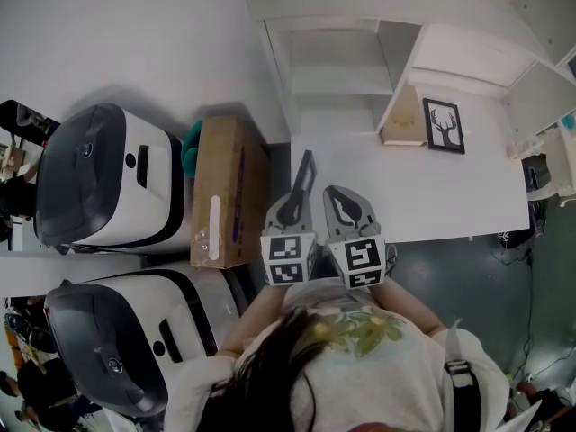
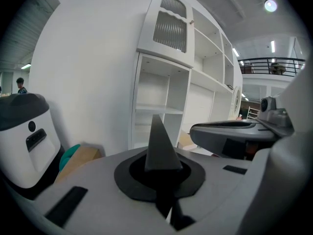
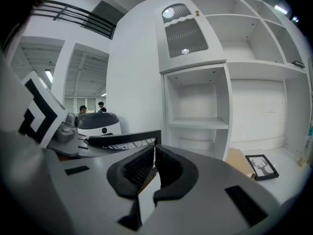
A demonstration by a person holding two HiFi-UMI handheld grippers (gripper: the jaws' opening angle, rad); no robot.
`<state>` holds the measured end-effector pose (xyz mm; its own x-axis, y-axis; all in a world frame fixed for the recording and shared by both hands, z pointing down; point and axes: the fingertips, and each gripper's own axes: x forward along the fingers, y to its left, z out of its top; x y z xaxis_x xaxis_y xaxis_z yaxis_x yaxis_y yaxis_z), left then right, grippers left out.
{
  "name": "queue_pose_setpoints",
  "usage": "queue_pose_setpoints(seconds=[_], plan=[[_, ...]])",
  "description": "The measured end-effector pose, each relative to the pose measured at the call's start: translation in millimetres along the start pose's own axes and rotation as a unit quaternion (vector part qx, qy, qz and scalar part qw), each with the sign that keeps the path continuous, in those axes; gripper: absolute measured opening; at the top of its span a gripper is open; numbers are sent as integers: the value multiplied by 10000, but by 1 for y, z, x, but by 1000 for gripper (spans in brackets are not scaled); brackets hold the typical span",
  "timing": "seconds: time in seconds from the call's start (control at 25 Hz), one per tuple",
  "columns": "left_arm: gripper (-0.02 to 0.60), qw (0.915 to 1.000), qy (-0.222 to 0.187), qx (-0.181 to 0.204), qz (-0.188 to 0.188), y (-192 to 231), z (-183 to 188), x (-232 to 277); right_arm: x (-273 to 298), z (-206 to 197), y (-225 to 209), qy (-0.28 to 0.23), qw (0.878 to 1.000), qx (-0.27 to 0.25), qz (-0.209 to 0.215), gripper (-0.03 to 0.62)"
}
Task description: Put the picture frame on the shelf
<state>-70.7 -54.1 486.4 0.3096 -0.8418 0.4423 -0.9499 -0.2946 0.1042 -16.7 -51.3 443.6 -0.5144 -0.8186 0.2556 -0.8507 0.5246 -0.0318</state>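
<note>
so the biggest thing in front of us was the white shelf unit [image 1: 342, 70], open cubbies stacked up against the wall with a slatted door near the top. a white desk top [image 1: 423, 196] ran out from its base. off to our left sat two bulky white and dark grey machines [image 1: 99, 178], one behind the other, and a cardboard box [image 1: 225, 192] stood between the far one and the shelf, with something teal [image 1: 191, 151] poking out just beside it.

we had both tongs held out low in front of us, side by side, over the near edge of the desk. the left gripper [image 1: 304, 165] was closed right up, its jaws pressed into one dark spike with nothing caught in them. the right gripper [image 1: 335, 192] was closed too, only a thin slit between its ribbed pads [image 3: 133, 166], and it had hold of nothing either.

the picture frame [image 1: 444, 125], black with an antler print, sat on the desk top at the foot of the shelf, out of the cubbies and well apart from both tongs. a tan board [image 1: 405, 115] lay just left of it; we couldn't tell if they touched.
</note>
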Motion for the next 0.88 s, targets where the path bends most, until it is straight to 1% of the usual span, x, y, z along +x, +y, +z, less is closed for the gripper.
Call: queue_pose_setpoints(seconds=[0.2, 0.48, 0.88], plan=[[35, 10000, 11, -1, 38, -4, 2, 15, 8, -4, -13, 22, 10000, 17, 60, 35], [35, 9998, 71, 1, 199, -3, -1, 34, 16, -9, -31, 90, 9999, 44, 98, 35], [35, 9994, 100, -120, 320, 3, -3, 54, 31, -6, -45, 114, 9998, -15, 158, 35]])
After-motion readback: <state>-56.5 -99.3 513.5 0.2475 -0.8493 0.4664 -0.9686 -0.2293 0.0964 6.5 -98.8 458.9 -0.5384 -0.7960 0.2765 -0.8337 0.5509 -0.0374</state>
